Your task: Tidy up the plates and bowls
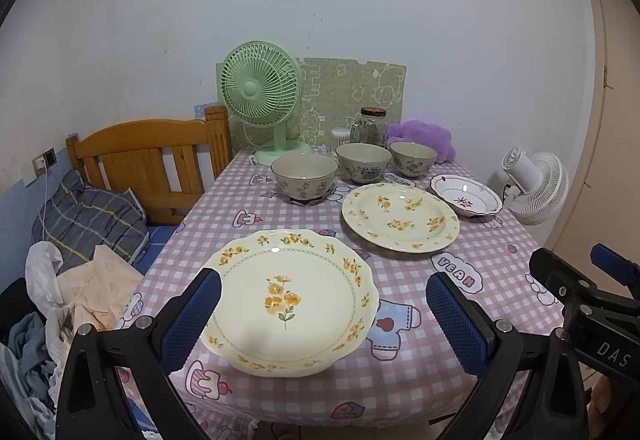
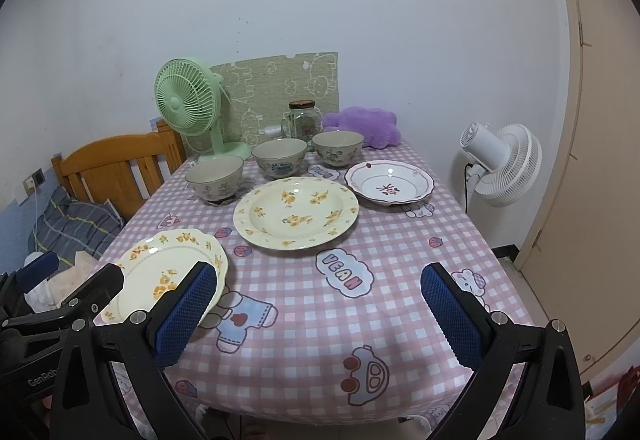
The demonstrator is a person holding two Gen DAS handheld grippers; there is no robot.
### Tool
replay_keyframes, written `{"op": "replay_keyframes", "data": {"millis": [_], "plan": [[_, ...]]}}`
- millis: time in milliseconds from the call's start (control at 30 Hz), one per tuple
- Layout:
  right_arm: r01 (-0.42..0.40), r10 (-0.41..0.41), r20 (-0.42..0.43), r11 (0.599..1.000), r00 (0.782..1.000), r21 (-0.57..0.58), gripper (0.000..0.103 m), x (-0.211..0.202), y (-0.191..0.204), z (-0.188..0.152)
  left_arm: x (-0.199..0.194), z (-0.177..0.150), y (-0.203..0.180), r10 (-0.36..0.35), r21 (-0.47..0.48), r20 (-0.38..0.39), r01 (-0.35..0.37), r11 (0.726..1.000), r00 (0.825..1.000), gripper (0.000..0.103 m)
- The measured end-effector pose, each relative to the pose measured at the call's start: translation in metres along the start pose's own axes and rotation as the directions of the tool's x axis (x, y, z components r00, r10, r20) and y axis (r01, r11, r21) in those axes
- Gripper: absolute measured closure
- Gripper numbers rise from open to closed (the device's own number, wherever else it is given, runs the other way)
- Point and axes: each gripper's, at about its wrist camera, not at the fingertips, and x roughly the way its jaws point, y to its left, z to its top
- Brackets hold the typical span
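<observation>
A scalloped cream plate with yellow flowers (image 1: 290, 300) (image 2: 168, 272) lies at the table's near left corner. My left gripper (image 1: 324, 314) hangs open above its near edge, holding nothing. Behind it rests a round cream flowered plate (image 1: 400, 216) (image 2: 296, 212). A white dish with a red motif (image 1: 466, 194) (image 2: 390, 182) sits to the right. Three grey patterned bowls (image 1: 304, 174) (image 1: 363, 161) (image 1: 413, 158) stand in a row behind. My right gripper (image 2: 318, 312) is open over bare tablecloth at the near edge, empty.
The table wears a pink checked cloth (image 2: 400, 240). At the back stand a green fan (image 1: 260, 88), a glass jar (image 1: 368, 128) and a purple cushion (image 1: 424, 136). A white fan (image 2: 500, 164) stands right of the table. A wooden bed frame (image 1: 148, 156) with clothes lies left.
</observation>
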Motion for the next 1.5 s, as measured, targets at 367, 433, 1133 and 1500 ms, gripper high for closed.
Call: {"op": "replay_keyframes", "data": {"millis": [367, 433, 1133, 1500], "plan": [[-0.002, 0.002, 0.002, 1.000, 1.000, -0.001, 0.000, -0.001, -0.001, 0.000, 0.000, -0.001, -0.001, 0.000, -0.001, 0.001, 0.000, 1.000, 1.000, 0.000], [-0.003, 0.003, 0.000, 1.000, 1.000, 0.001, 0.000, 0.000, -0.001, 0.001, 0.000, -0.001, -0.001, 0.001, 0.000, 0.002, -0.001, 1.000, 1.000, 0.000], [0.010, -0.009, -0.028, 1.000, 1.000, 0.006, 0.000, 0.019, 0.014, 0.009, 0.019, 0.009, 0.015, 0.004, 0.003, -0.024, -0.004, 1.000, 1.000, 0.004], [0.000, 0.001, -0.094, 1.000, 0.996, 0.008, 0.003, 0.065, 0.058, 0.024, 0.068, 0.024, 0.056, 0.014, 0.001, -0.105, -0.014, 1.000, 0.994, 0.010]]}}
